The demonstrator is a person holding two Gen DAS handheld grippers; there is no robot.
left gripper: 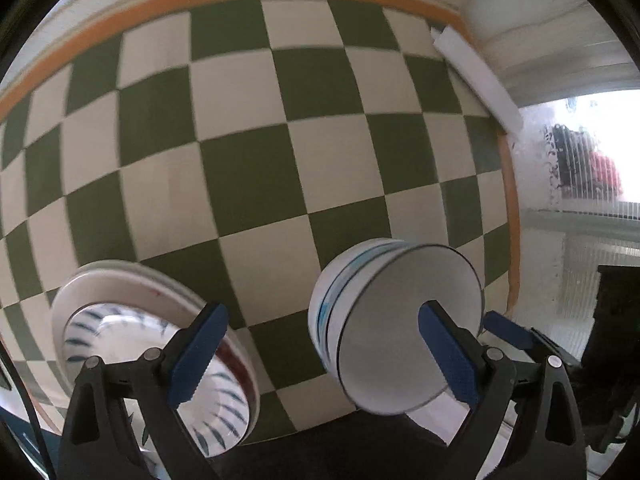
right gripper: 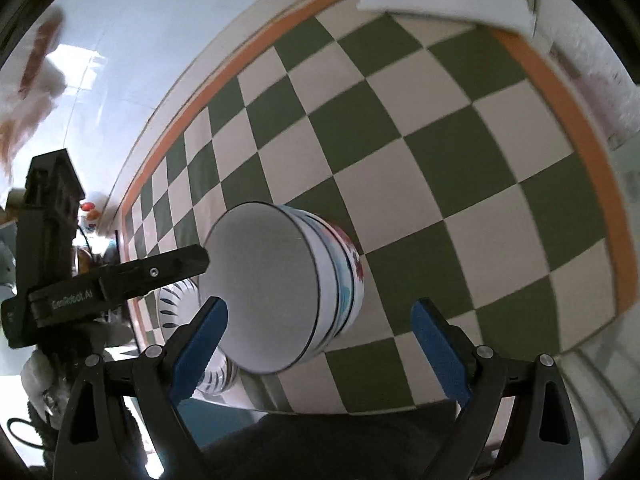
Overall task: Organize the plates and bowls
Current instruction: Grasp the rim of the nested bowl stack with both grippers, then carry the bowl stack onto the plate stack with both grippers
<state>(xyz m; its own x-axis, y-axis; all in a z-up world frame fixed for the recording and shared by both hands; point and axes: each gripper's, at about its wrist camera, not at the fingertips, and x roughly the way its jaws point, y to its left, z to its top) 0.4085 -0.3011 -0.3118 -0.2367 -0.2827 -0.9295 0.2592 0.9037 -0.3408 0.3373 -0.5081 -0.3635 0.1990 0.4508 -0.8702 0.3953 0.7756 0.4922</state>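
Stack of white ceramic bowls (right gripper: 280,292) on green-and-white chequered tablecloth (left gripper: 248,152); patterned plates (left gripper: 160,344) beside it. Left gripper (left gripper: 324,356) and right gripper (right gripper: 320,354): fingers apart, holding nothing.

One stack of bowls (left gripper: 384,320) on a checkered tablecloth (left gripper: 280,140), one stack of plates (left gripper: 160,344), two handheld grippers, one white strip (left gripper: 476,76).

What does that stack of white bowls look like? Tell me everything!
The stack of white nested bowls with blue bands and thin dark rims looks like glazed ceramic, smooth and plain inside. One lower bowl shows red marks. The stack appears tipped on its side above the green-and-cream checkered tablecloth, its opening facing the cameras. It sits between the two claws; the left claw's blue pad overlaps its rim, though contact isn't certain.
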